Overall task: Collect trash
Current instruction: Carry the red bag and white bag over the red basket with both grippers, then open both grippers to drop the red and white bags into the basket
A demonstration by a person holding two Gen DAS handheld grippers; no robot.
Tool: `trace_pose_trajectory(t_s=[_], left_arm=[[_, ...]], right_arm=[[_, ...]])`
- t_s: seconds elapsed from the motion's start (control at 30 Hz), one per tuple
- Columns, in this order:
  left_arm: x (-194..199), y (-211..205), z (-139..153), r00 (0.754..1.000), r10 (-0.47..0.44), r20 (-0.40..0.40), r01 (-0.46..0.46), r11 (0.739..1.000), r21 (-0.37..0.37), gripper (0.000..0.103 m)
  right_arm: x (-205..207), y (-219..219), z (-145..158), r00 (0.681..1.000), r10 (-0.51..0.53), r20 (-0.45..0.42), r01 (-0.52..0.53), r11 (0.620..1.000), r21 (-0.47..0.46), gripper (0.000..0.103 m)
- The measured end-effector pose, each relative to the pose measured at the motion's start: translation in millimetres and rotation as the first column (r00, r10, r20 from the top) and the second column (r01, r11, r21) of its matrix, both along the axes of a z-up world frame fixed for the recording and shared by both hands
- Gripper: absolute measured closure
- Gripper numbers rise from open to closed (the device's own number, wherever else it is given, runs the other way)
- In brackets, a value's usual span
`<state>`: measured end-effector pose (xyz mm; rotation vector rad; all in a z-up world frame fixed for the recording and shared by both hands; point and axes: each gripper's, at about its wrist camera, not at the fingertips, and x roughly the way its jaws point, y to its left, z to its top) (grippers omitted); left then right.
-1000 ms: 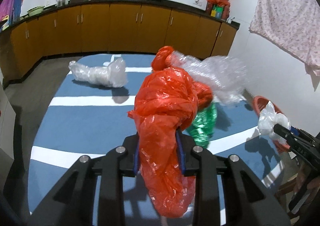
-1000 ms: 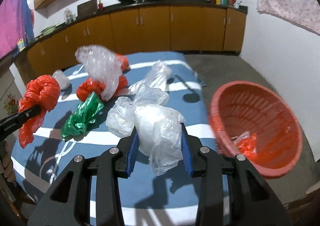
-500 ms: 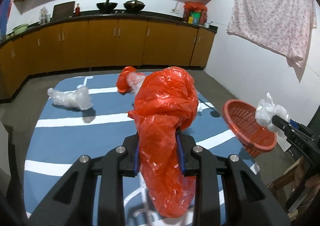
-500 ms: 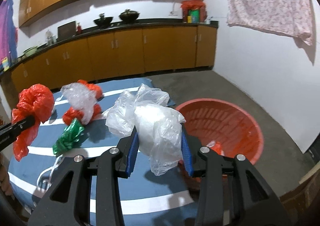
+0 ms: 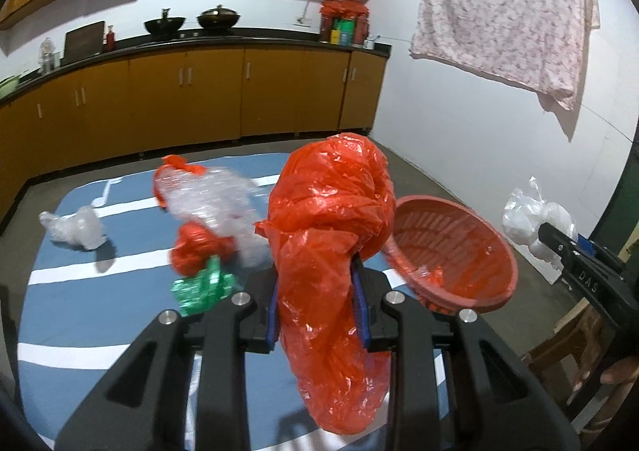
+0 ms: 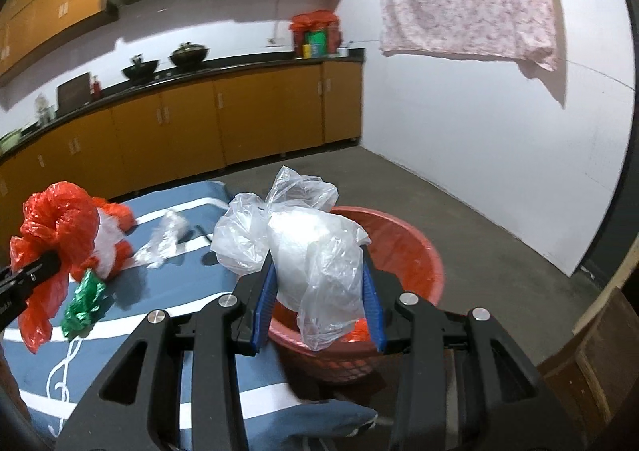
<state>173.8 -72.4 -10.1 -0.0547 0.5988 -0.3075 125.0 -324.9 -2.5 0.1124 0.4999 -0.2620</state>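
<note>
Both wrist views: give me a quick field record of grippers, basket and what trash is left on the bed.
left gripper: shut on red plastic bag
right gripper: shut on clear plastic bag, in front of the basket opening
red basket: on the floor beside the bed, some red scrap inside
bed: clear bag, bubble wrap, red bags, green wrapper

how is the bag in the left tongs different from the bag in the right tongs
The orange bag in the left tongs is opaque and hangs over the blue striped cloth, short of the red basket. The clear bag in the right tongs is see-through and, in the right wrist view, hangs in front of the basket. Both are crumpled plastic, clamped and lifted.
</note>
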Motion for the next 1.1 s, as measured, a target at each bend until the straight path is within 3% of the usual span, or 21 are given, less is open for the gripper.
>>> trace_pose_trajectory(t_s=[0.37, 1.1], left_arm=[[25.7, -68.6, -6.2, 0.996, -0.092, -0.018, 0.092, 0.996, -0.004, 0.074], [74.7, -146.9, -41.6, 0.977, -0.201, -0.077, 0.202, 0.979, 0.011, 0.074]], right_arm=[[7.7, -35.4, 0.2, 0.993, -0.113, 0.010, 0.113, 0.992, 0.055, 0.064], [47.5, -61.1, -15.2, 0.986, -0.167, 0.009, 0.165, 0.980, 0.110, 0.064]])
